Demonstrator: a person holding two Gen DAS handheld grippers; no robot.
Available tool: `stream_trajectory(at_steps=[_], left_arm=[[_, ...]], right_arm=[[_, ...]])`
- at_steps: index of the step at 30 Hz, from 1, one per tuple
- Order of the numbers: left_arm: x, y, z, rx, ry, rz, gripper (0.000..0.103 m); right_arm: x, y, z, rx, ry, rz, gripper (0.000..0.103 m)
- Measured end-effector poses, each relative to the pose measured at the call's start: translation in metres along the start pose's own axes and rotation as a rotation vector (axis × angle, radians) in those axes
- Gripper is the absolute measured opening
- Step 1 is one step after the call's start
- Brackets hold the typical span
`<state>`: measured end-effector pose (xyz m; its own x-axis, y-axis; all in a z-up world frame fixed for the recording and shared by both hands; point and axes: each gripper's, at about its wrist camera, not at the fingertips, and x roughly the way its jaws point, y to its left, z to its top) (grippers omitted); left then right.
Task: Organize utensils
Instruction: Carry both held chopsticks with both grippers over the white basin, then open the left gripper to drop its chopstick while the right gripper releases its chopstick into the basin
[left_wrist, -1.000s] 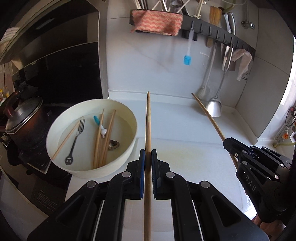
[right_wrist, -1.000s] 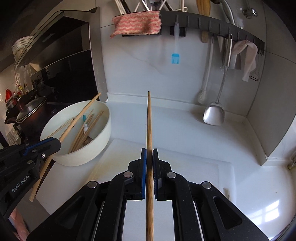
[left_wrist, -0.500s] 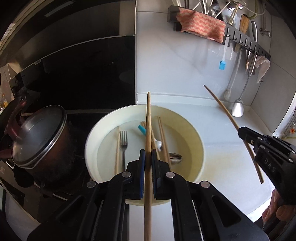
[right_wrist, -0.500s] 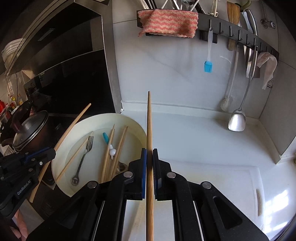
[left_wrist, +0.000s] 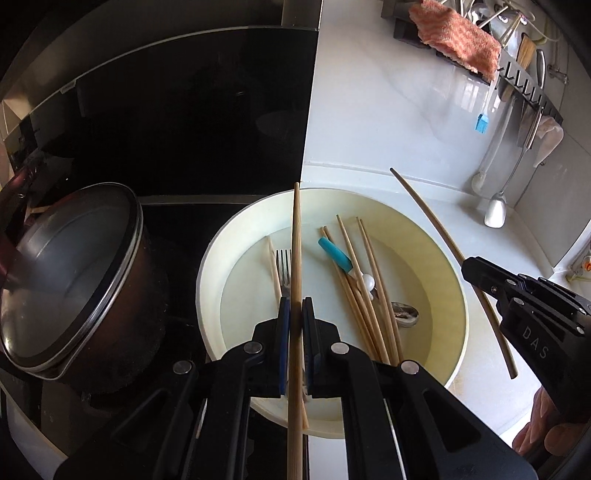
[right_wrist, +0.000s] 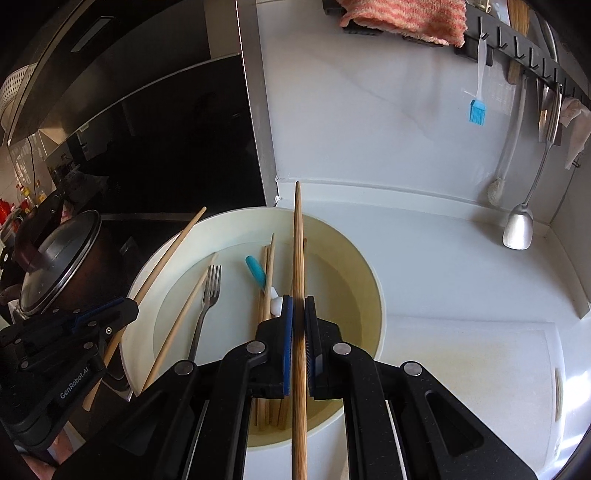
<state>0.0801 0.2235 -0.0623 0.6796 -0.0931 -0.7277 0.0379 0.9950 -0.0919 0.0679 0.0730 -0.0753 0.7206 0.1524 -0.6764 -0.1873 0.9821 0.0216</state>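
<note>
My left gripper (left_wrist: 293, 321) and right gripper (right_wrist: 298, 317) each pinch one chopstick (left_wrist: 295, 258) lengthwise above the bowl (left_wrist: 218, 258) below, apparently for dropping in.

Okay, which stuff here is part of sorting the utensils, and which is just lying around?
In the job:
- left gripper, chopstick
- right gripper, chopstick
- bowl holding fork, more chopsticks

Lying about:
- lidded pot
- pink cloth
- blue brush
</note>
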Motion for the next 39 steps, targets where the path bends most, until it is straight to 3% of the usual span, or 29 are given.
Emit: stream_trajectory(at_steps=[21, 36, 39], left_arm=[[0.067, 0.008, -0.001, -0.027, 0.104, 0.006, 0.007], [0.079, 0.007, -0.005, -0.050, 0.135, 0.005, 0.009], [0.082, 0.008, -0.006, -0.048, 0.151, 0.020, 0.013]], right_arm=[[0.081, -0.003, -0.007, 0.024, 0.159, 0.058, 0.006], [0.096, -0.003, -0.010, 0.022, 0.211, 0.067, 0.007], [0.094, -0.005, -0.011, 0.031, 0.203, 0.055, 0.014]])
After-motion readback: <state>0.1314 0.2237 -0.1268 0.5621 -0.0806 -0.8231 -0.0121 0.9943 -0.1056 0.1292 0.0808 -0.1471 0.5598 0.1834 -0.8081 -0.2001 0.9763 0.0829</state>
